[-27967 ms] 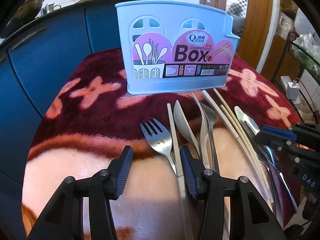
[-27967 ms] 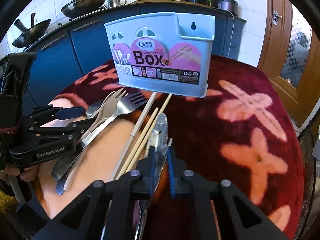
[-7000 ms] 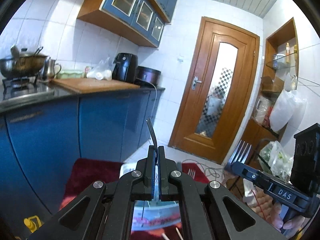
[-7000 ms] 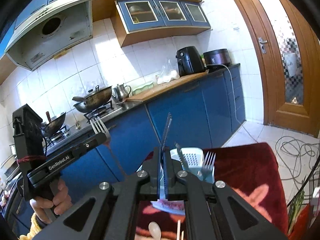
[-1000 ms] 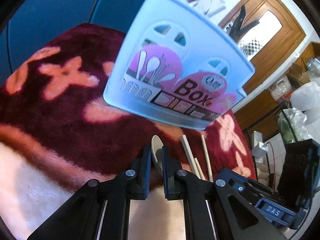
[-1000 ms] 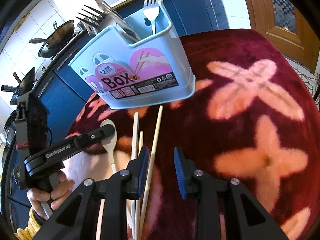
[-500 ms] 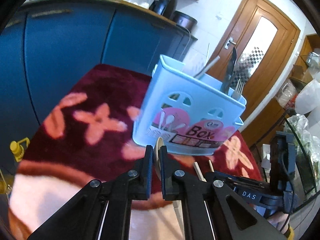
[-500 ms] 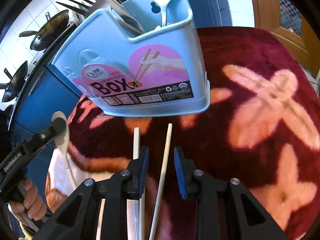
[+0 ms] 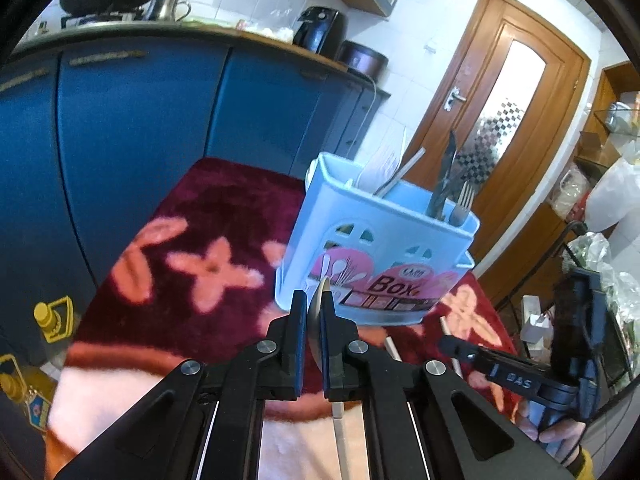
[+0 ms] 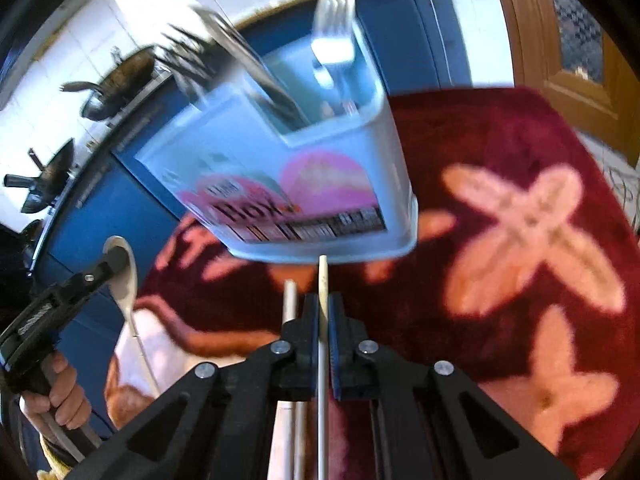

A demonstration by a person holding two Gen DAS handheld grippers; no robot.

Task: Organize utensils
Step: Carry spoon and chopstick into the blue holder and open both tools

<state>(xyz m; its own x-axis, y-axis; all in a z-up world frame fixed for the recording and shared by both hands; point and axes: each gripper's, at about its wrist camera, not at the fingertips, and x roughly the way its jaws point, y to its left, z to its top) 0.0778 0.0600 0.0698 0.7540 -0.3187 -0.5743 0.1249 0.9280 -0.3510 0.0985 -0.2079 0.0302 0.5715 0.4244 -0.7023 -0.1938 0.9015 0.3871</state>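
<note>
Left wrist view: the left tongs [image 9: 315, 330] are clamped on a pale spoon [image 9: 320, 308], its bowl edge-on between the blue pads and its handle running back under the tool, so the spoon is lifted off the cloth and carried with its bowl leading, pointed toward the light-blue utensil box [image 9: 380, 264]. That box stands upright on the dark red flowered cloth [image 9: 208, 216] covering the counter, with forks [image 9: 460, 204], a dark knife [image 9: 444, 176] and pale handles already standing in it, heads up, which suggests the sorting is well along. Right wrist view: the right tongs [image 10: 323, 320] are closed around one pale chopstick [image 10: 322, 280] whose tip reaches to the foot of the box; whether it has left the cloth cannot be told. A second pale stick [image 10: 289, 300] lies just beside it on the left, outside the pads, apparently left for a later grasp. This view is blurred, so the box contents read poorly. Judged step: spoon ready for dropping in; the chopstick grasp just secured
</note>
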